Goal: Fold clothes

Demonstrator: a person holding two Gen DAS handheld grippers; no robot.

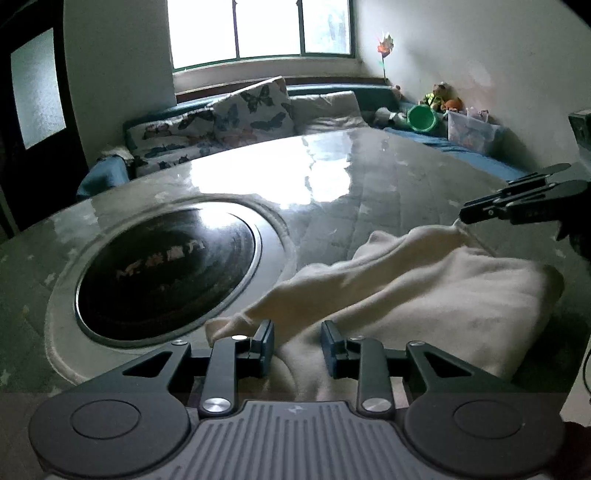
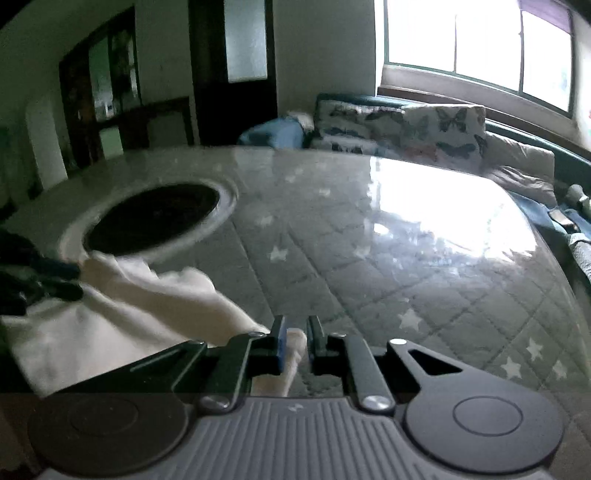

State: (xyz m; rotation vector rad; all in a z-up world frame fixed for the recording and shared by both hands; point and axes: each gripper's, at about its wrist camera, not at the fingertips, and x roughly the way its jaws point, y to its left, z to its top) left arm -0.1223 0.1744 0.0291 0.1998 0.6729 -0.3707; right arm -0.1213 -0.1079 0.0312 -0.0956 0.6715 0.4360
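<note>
Home living room: cushioned sofa (image 1: 258, 110), toys (image 1: 441, 96)

Daylight is pouring through the window (image 1: 258, 29) at twelve o'clock, glaring off the glossy tabletop (image 1: 258, 177). Elsewhere the room is staying dim. Fisheye bending is curving every edge, and motion blur is smearing the right wrist view's nine o'clock side.

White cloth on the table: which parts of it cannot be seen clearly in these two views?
- Cloth, left wrist view: near edge hidden behind the left gripper.
- Right wrist view: cloth blurred; left part cut by the frame edge and the other gripper; type of garment unclear.
</note>
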